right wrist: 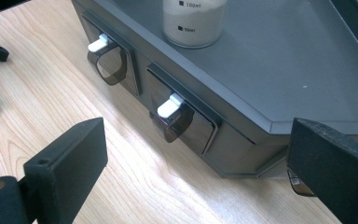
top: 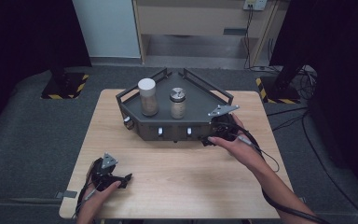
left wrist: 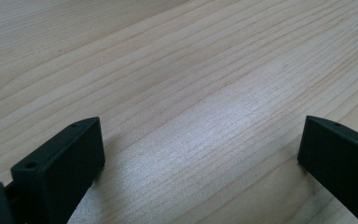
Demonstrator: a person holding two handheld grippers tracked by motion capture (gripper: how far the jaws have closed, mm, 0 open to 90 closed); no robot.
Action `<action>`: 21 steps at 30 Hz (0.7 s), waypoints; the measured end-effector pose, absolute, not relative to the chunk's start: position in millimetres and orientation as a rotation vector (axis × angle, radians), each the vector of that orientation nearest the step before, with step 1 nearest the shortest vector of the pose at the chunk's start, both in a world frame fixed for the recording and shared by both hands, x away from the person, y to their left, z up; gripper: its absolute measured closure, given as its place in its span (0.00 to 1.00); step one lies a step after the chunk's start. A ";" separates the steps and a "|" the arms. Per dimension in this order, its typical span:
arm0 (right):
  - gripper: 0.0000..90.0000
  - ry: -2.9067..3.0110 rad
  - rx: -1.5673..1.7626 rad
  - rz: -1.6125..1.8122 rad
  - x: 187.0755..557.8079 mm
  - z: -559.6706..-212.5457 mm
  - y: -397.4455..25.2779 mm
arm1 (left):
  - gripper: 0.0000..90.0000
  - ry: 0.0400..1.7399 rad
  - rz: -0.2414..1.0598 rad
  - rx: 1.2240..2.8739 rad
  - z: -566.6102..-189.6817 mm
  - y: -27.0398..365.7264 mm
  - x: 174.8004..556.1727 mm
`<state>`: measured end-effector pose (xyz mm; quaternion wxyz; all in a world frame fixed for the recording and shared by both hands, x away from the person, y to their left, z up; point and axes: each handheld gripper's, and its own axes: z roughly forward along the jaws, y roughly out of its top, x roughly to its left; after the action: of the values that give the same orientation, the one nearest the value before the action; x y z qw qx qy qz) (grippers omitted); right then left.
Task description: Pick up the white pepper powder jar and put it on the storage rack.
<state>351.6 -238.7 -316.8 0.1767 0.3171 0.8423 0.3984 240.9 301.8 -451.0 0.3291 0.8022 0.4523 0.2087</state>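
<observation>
On the wooden table (top: 177, 163), a dark grey angular tray unit (top: 200, 109) is placed toward the far edge, with a raised rail around its deck. Two containers are carried on the deck: a taller jar with a white lid (top: 148, 97) to the left and a shorter jar with a metal lid (top: 177, 103) just beside it, both upright and apart from each other. In the right gripper view, the lower part of a jar of pale powder (right wrist: 194, 23) with printed volume marks is seen standing on the deck.

Two small drawers are fitted in the front face of the unit, each with a white tab and a translucent brown pull: the nearer drawer (right wrist: 182, 122) and the farther drawer (right wrist: 113, 63).

The right gripper (top: 220, 131) is held at the front right corner of the unit. Its jaws are spread wide, one over bare table and the other close to the corner of the unit; nothing is held between them. The nearer drawer lies just ahead of the gap.

The left gripper (top: 116, 179) is rested low near the front left of the table, well apart from the unit. Its jaws are likewise spread, with bare wood grain between them.
</observation>
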 end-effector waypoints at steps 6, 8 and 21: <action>0.06 2.383 0.906 1.116 349.2 -317.5 -245.2 | 0.00 1.183 0.546 2.099 -450.9 301.9 241.0; 0.06 2.381 0.908 1.112 348.6 -317.8 -247.6 | 0.00 1.183 0.546 2.099 -451.0 301.8 240.9; 0.06 2.353 0.945 1.101 348.9 -317.0 -262.1 | 0.00 1.184 0.546 2.098 -451.1 301.8 240.9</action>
<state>348.9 -262.1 -317.0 0.1875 0.3358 0.8361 0.3913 240.9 301.8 -451.1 0.3294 0.8020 0.4525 0.2086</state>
